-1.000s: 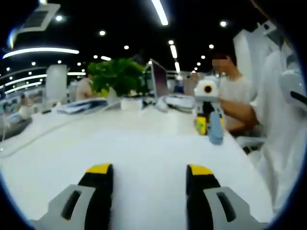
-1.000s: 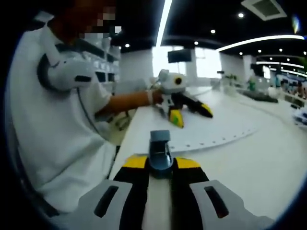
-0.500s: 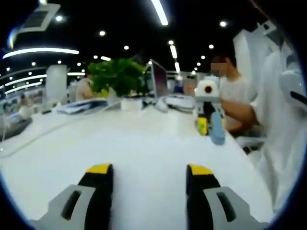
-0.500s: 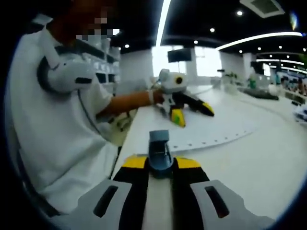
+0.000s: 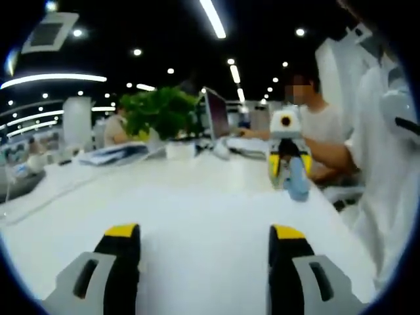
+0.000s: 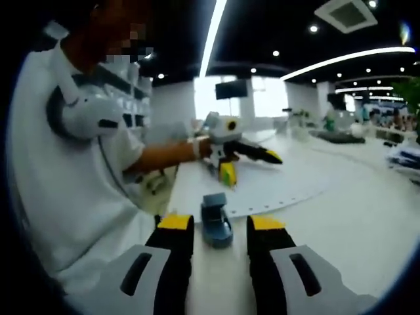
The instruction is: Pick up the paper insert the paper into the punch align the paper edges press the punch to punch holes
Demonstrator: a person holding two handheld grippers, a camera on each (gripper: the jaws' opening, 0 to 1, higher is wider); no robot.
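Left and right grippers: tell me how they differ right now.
The left gripper has open jaws with bare table between them; the right gripper has open jaws either side of the blue punch. The left gripper is over the paper; the right gripper stands at the paper's edge. Both have yellow tips.

No legible text, label, brand, number or sign is found in either view. The laptop (image 5: 215,115) screen in the left gripper view is too blurred to read. The wall screen (image 6: 231,88) in the right gripper view is dark and shows no characters. The punch (image 6: 215,221) and paper (image 6: 275,187) carry no readable marking.
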